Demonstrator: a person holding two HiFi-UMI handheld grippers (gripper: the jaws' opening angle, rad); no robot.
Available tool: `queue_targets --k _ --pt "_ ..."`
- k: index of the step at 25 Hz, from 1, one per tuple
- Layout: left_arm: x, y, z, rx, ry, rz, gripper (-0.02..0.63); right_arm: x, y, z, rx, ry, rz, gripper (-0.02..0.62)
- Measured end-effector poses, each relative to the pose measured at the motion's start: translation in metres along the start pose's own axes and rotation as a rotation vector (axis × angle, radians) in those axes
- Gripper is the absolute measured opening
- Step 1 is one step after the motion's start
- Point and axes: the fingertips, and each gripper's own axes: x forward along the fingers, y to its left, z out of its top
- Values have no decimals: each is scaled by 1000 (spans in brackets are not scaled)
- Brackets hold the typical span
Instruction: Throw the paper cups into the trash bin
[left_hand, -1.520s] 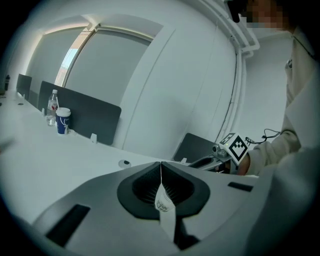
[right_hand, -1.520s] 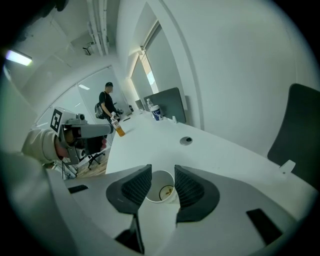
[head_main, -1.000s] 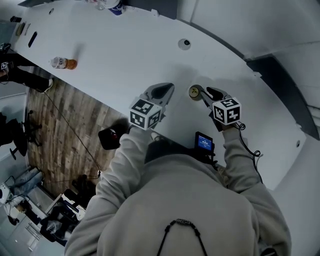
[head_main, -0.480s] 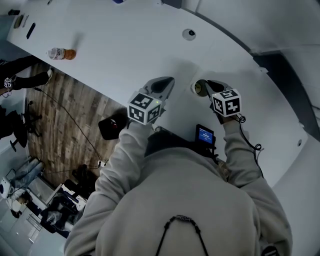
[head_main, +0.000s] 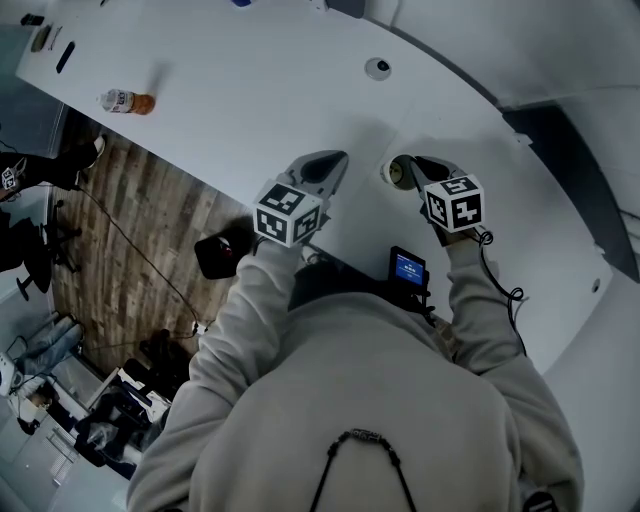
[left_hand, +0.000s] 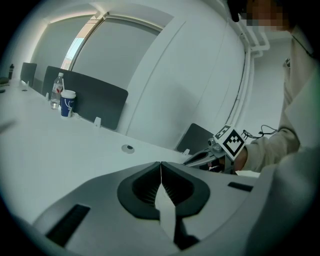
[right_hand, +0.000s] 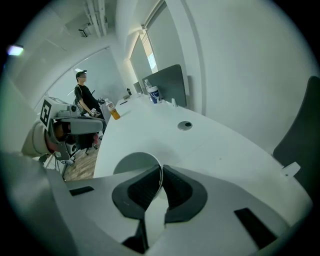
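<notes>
Cup pinched on the table, nothing binned yet
White table (head_main: 250, 100); left gripper (left_hand: 160, 170) hangs over it, jaws together, empty; right gripper (right_hand: 161, 175) has just been closing, now clamped on the rim of the paper cup (right_hand: 131, 165), upright on the table. Still to do: lift, carry, drop; no trash bin in sight
</notes>
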Motion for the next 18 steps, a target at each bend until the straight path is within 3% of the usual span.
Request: queue_targets --k 9,18 --pt "-27 2 6 9 -40 53 5 -11 1 25 -18 -53 -2 40" --pt "-93 20 8 -14 -106 223 3 -4 40 61 -134 -83 72 40"
